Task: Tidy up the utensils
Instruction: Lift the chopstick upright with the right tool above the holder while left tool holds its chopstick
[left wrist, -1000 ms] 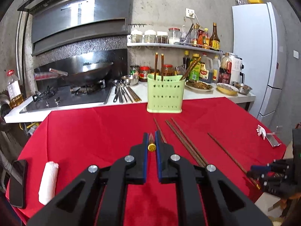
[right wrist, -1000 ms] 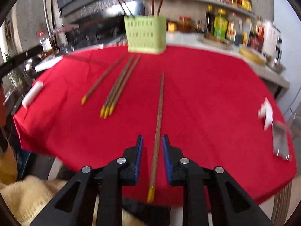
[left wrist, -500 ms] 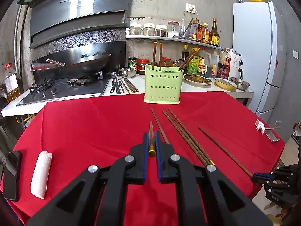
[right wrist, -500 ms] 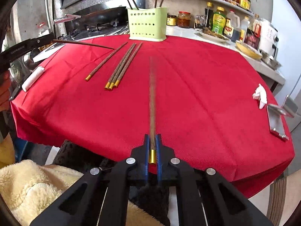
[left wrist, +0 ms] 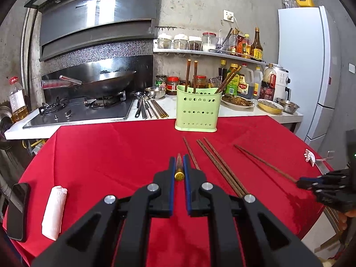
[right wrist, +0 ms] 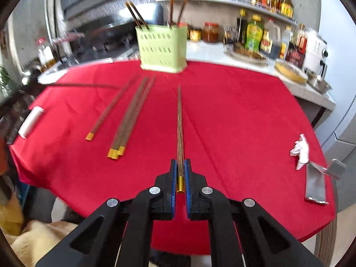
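Note:
My left gripper [left wrist: 179, 162] is shut on a brown chopstick [left wrist: 179, 171] with a gold end cap, held above the red tablecloth [left wrist: 111, 155]. My right gripper [right wrist: 180, 166] is shut on another gold-capped chopstick [right wrist: 179, 120] that points toward the green utensil holder [right wrist: 162, 49]. That holder [left wrist: 197, 111] stands at the table's far edge with several chopsticks upright in it. Three more chopsticks [right wrist: 131, 115] lie on the cloth left of the right gripper. The right gripper [left wrist: 299, 181] with its chopstick also shows at the right of the left wrist view.
A white paper roll [left wrist: 54, 211] and a phone [left wrist: 16, 209] lie at the table's left edge. A crumpled tissue [right wrist: 301, 151] and a metal clip [right wrist: 316, 184] sit at the right edge. Behind the table are a stove with a wok [left wrist: 104, 84], loose cutlery [left wrist: 149, 109], bottles and a fridge [left wrist: 311, 66].
The right gripper closed on the chopstick that lay between its open jaws, lifted it off the cloth and moved it in over the table. The left gripper held its chopstick still.

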`<state>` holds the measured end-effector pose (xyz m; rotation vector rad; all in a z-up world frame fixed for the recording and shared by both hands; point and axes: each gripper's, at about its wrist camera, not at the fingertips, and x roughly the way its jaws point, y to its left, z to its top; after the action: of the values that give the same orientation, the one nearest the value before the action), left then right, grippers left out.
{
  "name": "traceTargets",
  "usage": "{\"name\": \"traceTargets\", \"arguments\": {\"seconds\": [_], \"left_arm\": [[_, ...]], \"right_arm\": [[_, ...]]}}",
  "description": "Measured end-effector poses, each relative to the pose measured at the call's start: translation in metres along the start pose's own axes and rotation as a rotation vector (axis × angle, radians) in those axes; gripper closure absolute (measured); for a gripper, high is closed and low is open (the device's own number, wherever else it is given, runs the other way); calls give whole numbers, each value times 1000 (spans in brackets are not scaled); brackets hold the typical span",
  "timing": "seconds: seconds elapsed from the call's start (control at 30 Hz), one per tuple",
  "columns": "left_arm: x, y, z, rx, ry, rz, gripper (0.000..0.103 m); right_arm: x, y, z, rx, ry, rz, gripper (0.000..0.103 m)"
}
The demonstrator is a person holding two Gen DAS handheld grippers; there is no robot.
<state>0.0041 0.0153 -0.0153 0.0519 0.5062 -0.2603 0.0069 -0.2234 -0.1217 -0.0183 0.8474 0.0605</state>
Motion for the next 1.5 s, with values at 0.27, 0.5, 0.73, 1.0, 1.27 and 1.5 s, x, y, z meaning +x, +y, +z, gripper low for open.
{"name": "traceTargets", "arguments": {"seconds": [0.27,0.5,0.73,1.0,1.27,1.5], "left_arm": [[6,-1,-5,13,23,0,96],[9,-2,-7,13,33,-6,96],[11,-5,-9,21,44,-10,96],[11,-5,-9,20,46,-7,96],[7,-1,-3,13,20,-5,96],[7,1,2,8,7,-8,96]], "right_arm": [[18,3,-21,-11,8,12,84],[4,7,-41,-8,-22,-9,75],[13,4,-36,10,-94,12,80],[8,9,-34,8,-104,17,96],[-78,8,16,-11,-379,4,96],[-108,3,81,-17,-526,25,96]]}}
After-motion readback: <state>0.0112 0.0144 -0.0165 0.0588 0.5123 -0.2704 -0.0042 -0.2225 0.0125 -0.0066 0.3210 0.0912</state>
